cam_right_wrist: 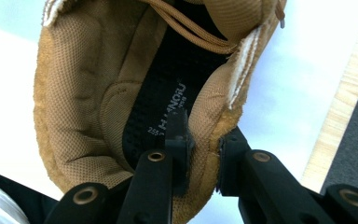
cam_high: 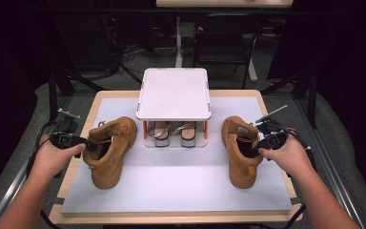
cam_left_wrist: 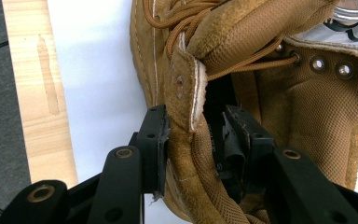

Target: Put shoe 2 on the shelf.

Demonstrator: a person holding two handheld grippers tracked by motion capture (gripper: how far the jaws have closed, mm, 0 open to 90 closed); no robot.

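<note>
Dark, cluttered floor with cables and a chair frame lies behind your pale wooden table [cam_high: 267, 102], most of which is covered by a smooth white mat [cam_high: 176, 176]. At the far middle of the mat stands a small rack with a flat, round-cornered white top [cam_high: 173, 93] on orange posts, and a pair of strappy silver-toned sandals [cam_high: 174, 133] sits on the shelf beneath it.

Your left gripper [cam_high: 86, 144] [cam_left_wrist: 193, 140] is clamped on the collar of the left tan boot [cam_high: 109, 148] [cam_left_wrist: 270, 84], which stands on the mat left of the rack. One black jaw presses the outer side of the collar and the other sits inside the opening, so the soft nubuck wall and its mesh lining are pinched between them. Metal eyelets and a round brown lace [cam_left_wrist: 186, 14] run along the folded tongue above.

Your right gripper [cam_high: 259, 145] [cam_right_wrist: 204, 154] holds the right tan boot [cam_high: 240, 150] [cam_right_wrist: 88, 107] in the same manner, to the right of the rack, well apart from its twin. Its jaws are closed tight on the padded collar edge, one inside over the black printed insole [cam_right_wrist: 168, 88], one outside. The lining there is a woven honeycomb mesh, quilted in soft bulges around the heel.

Both boots rest upright on their soles.
</note>
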